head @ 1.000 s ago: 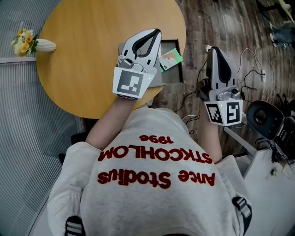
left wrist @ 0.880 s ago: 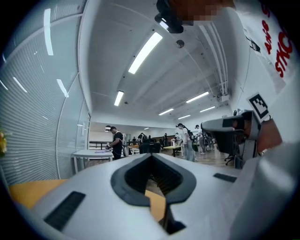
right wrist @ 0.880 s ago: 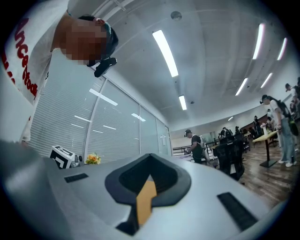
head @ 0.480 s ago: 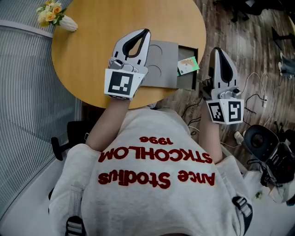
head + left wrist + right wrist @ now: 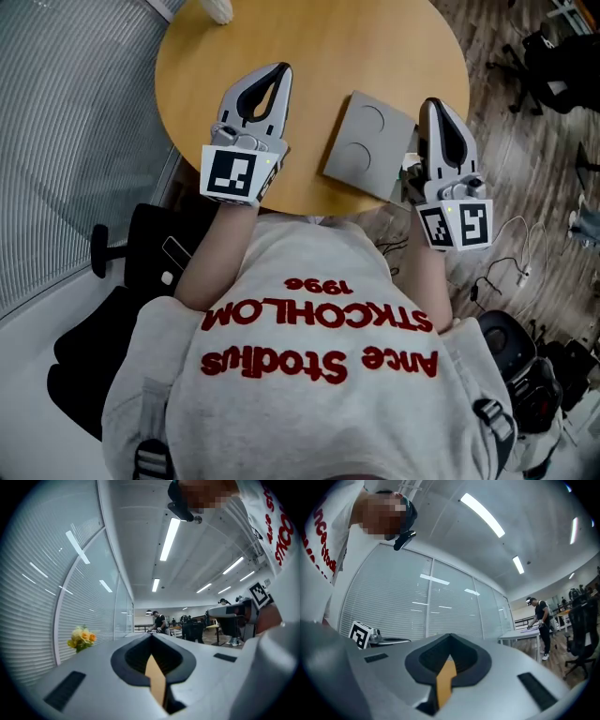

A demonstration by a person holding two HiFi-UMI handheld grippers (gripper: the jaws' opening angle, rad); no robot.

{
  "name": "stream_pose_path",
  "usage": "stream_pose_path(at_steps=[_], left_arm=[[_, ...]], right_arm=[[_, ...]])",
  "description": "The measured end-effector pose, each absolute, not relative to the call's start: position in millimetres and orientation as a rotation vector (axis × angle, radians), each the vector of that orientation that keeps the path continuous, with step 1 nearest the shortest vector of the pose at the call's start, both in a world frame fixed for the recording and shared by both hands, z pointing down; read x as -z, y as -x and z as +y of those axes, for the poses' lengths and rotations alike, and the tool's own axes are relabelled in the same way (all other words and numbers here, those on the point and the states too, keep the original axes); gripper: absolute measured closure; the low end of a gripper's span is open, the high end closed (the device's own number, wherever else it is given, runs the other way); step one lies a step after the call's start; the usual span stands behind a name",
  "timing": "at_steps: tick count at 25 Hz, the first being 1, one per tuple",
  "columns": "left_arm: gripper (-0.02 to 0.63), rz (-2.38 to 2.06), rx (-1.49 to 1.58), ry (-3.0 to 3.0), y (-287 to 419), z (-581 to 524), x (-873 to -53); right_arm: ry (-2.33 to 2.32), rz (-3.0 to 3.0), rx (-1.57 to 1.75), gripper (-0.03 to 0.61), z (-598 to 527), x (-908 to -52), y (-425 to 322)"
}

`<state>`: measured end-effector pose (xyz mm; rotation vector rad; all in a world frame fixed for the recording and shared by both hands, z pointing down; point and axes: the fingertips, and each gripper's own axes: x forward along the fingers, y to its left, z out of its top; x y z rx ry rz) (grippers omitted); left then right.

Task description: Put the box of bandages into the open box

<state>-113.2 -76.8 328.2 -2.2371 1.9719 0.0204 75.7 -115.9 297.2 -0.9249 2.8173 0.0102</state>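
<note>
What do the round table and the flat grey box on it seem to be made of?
The table is likely wood or a wood-look laminate: even honey colour, smooth, low sheen, no clear grain. The grey box is probably cardboard or moulded plastic: matt, uniform grey, with two shallow round dimples pressed into its top.

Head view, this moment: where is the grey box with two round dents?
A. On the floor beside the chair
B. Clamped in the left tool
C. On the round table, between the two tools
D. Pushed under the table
C: the grey box lies flat on the round table near its right edge, with the left tool to its left and the right tool at its right. Neither tool grips it.
</note>
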Motion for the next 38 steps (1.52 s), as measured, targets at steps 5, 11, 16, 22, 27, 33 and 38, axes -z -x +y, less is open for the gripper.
stream_pose_path(at_steps=[5, 11, 16, 22, 27, 33, 38], left_arm=[[0.607, 2.075, -0.020, 2.112, 154, -46, -326], [0.607, 2.148, -0.006, 2.000, 187, -16, -326], [0.607, 2.164, -0.028, 1.976, 196, -6, -322], [0.607, 2.157, -0.047, 1.988, 194, -7, -322], [0.607, 2.144, -0.058, 2.006, 187, -10, -324], [0.607, 2.135, -0.062, 2.024, 179, -14, -325], [0.607, 2.135, -0.068, 2.028, 176, -16, -327]], right_arm=[[0.770, 2.863, -0.021, 0.578, -108, -296, -31], [0.645, 2.904, -0.026, 0.578, -92, -300, 2], [0.623, 2.940, -0.035, 0.578, -81, -306, 9], [0.669, 2.924, -0.024, 0.578, -79, -308, 2], [0.690, 2.912, -0.024, 0.578, -80, -306, -5], [0.706, 2.908, -0.019, 0.578, -83, -308, -14], [0.712, 2.903, -0.024, 0.578, -86, -308, -19]])
